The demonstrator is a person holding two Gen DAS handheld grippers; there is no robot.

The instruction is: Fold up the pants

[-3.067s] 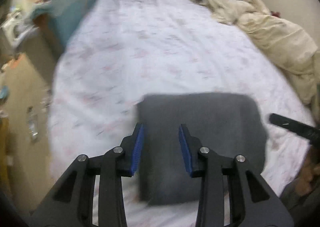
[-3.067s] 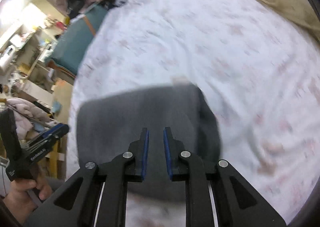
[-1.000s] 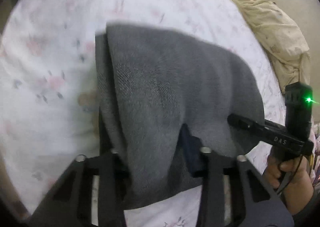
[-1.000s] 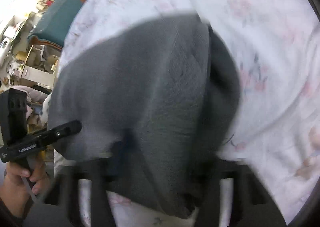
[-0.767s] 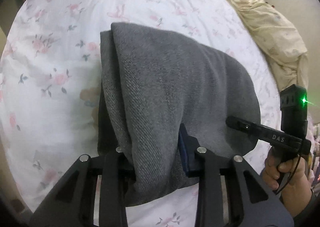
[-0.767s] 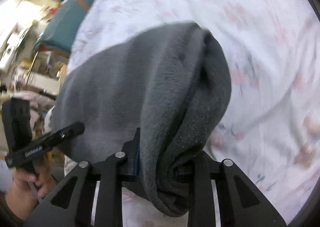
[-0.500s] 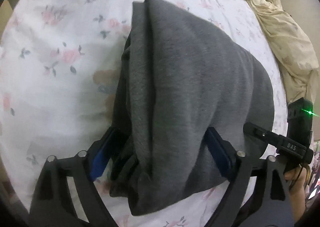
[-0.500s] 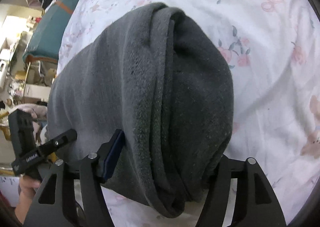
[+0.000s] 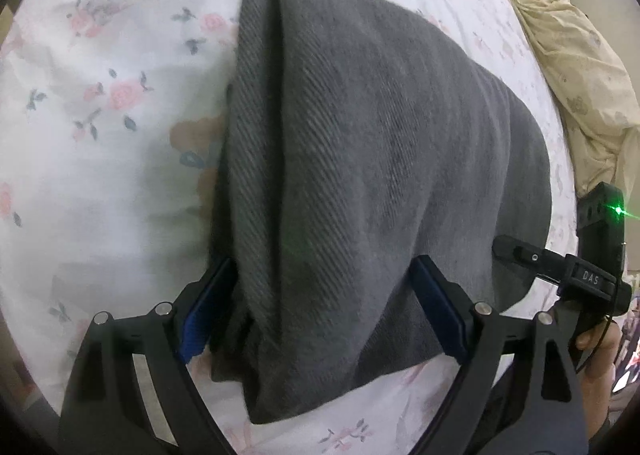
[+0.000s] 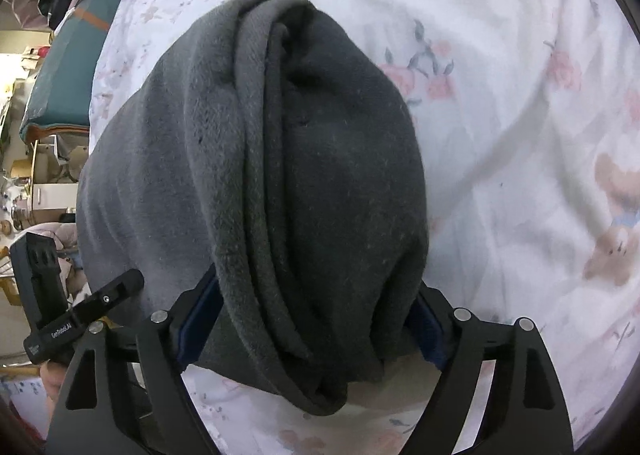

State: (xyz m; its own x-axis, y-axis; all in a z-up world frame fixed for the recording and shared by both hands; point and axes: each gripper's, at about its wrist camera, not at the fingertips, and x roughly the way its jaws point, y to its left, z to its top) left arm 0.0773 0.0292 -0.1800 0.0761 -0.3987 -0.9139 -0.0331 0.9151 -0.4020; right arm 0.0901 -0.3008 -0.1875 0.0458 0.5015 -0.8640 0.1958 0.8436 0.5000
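Where the white floral bedsheet (image 9: 100,159) spreads under both cameras, the folded grey pants (image 9: 360,159) lie on it in a thick bundle. Beige bedding (image 9: 576,55) is heaped at the far edge; a teal case (image 10: 60,67) and cluttered shelves stand beyond the bed. My left gripper (image 9: 324,311) stands spread wide astride the bundle's near end. My right gripper (image 10: 312,319) is opening, pants between its blue pads, blocking the sheet beneath.
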